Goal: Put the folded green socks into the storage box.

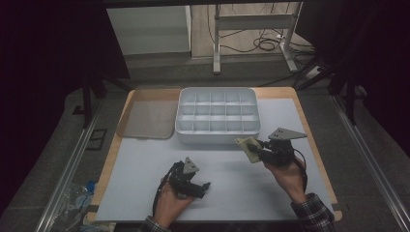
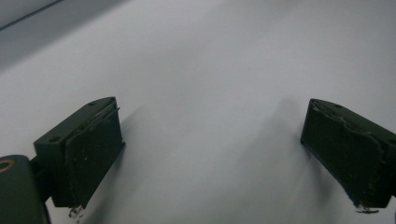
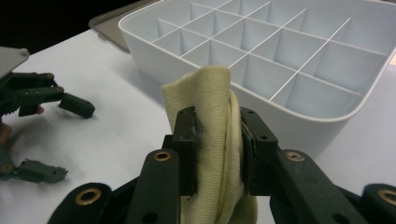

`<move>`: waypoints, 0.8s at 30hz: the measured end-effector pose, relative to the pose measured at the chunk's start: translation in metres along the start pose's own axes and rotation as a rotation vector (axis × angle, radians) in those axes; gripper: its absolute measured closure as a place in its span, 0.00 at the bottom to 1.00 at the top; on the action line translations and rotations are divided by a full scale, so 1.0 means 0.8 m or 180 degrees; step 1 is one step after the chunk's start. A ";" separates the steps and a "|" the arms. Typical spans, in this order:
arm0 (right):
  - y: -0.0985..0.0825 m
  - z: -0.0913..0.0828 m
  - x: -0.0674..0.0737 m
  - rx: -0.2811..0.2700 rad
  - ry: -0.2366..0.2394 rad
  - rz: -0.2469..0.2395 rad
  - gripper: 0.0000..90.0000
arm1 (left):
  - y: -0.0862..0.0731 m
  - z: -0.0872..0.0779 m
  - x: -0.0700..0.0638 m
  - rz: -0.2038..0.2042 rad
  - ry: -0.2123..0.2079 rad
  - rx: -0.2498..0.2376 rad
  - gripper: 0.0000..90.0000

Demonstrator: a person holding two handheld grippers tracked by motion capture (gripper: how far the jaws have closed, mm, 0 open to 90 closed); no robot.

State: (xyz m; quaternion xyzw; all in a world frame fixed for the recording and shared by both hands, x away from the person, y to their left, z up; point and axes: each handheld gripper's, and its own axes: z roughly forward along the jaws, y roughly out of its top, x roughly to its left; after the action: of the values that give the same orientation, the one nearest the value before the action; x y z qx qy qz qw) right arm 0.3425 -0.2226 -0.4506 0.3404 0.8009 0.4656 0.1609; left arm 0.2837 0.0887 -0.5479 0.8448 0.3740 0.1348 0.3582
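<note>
A folded pale-yellow cloth (image 3: 217, 121) is pinched between the pads of my right gripper (image 3: 218, 149), which is shut on it. In the high view the cloth (image 1: 248, 147) hangs off the right gripper (image 1: 256, 151) just in front of the white divided tray (image 1: 217, 135), near its front right corner. My left gripper (image 1: 203, 187) rests low over the white table mat at the front left, pointing right. Its jaws stand wide open with nothing between them (image 2: 212, 154). In the right gripper view the left gripper (image 3: 60, 135) sits off to the left.
The white tray's (image 3: 299, 116) compartments hold nothing. A grey translucent lid (image 1: 147, 118) lies flat left of the tray. The white mat (image 1: 232, 193) covers a wooden tabletop. Dark floor, a metal stand and cables lie beyond the table's far edge.
</note>
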 end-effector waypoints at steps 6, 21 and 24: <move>0.006 0.005 -0.007 -0.0002 -0.0061 -0.0015 0.79 | 0.000 0.000 0.000 0.0007 0.0000 0.0006 0.06; 0.028 0.013 -0.023 -0.0087 -0.0174 0.0005 0.79 | 0.000 0.000 0.000 0.0002 -0.0002 0.0001 0.06; 0.033 0.017 -0.026 -0.0096 -0.0194 -0.0001 0.79 | 0.000 0.000 0.000 0.0012 -0.0002 0.0010 0.06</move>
State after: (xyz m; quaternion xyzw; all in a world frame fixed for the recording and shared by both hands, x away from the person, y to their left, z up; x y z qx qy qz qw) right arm 0.3754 -0.2198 -0.4365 0.3519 0.7885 0.4670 0.1904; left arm 0.2837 0.0891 -0.5477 0.8461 0.3725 0.1345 0.3568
